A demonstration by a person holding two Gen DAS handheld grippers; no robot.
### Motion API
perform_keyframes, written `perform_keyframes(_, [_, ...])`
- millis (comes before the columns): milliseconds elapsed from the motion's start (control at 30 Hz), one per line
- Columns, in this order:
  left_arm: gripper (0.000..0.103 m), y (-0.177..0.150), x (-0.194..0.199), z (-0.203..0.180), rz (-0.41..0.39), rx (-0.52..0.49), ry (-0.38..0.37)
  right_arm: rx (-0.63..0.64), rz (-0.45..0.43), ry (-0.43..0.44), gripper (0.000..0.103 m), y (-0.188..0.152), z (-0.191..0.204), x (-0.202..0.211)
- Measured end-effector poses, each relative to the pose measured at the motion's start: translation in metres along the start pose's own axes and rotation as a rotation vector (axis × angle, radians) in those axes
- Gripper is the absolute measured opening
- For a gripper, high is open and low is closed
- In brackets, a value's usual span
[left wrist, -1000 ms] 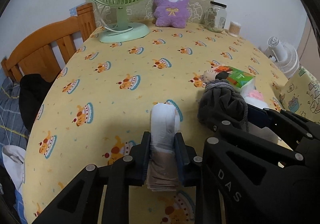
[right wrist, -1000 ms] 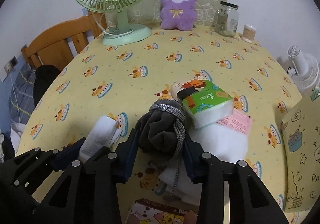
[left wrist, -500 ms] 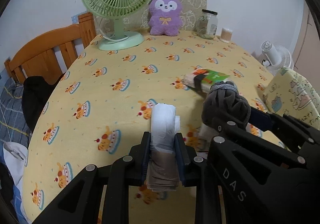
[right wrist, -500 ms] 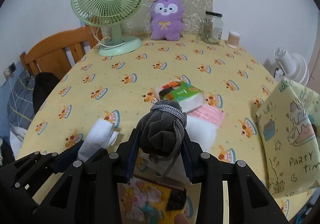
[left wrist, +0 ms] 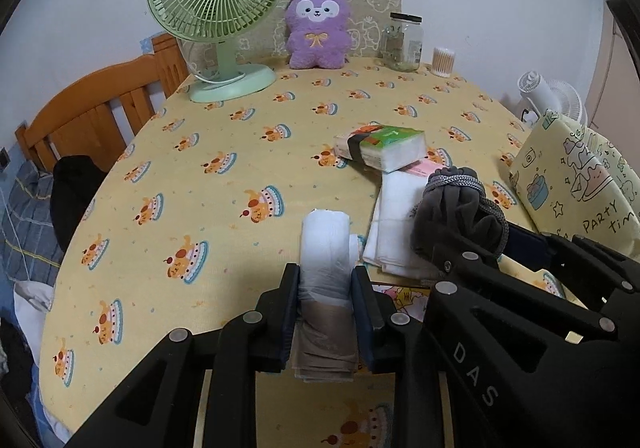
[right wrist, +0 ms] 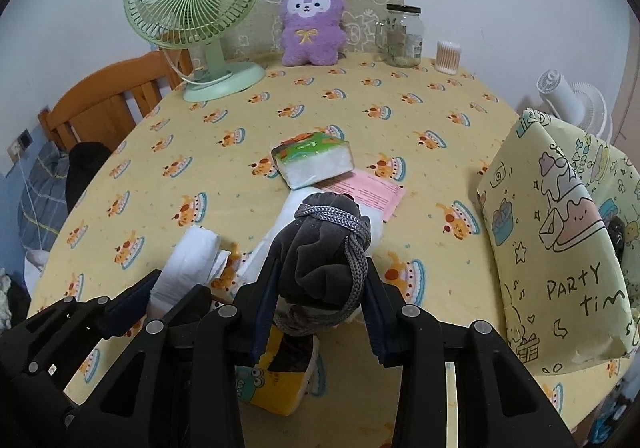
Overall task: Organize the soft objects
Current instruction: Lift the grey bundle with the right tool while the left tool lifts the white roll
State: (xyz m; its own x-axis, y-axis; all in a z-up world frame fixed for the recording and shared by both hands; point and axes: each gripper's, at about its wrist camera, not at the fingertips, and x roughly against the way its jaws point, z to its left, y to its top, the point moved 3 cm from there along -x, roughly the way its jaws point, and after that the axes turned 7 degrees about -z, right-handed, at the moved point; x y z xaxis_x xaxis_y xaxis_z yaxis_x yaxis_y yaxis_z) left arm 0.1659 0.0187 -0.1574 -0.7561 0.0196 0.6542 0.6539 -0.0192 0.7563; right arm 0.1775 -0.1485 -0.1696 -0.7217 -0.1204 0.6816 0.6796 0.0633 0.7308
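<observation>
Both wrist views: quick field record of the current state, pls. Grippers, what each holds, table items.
left hand-held gripper: shut on white rolled cloth
right hand-held gripper: shut on grey bundle
table: yellow cake-print cover
centre: green tissue pack, pink paper, folded white cloth
far edge: green fan, purple plush, glass jar
right: yellow bag

We see soft, even indoor light from above, with no glare. A broad dim shadow lies on the yellow cake-print tablecloth [left wrist: 224, 216] ahead of the gripper frames. Fisheye distortion bows the table edge, and black vignette fills the corners. The centre looks sharp; the periphery softens slightly.
</observation>
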Motion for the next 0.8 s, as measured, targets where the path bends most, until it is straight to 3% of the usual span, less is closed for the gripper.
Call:
perform_keyframes(433, [0.027, 0.034, 0.028, -0.023, -0.041, -0.001, -0.006, -0.007, -0.038, 0.034, 0.042, 0.03, -0.02, 0.03])
perform_keyframes(800, [0.028, 0.066, 0.059, -0.048, -0.105, 0.003, -0.034, 0.011, -0.109, 0.003, 0.042, 0.065, -0.042, 0.074])
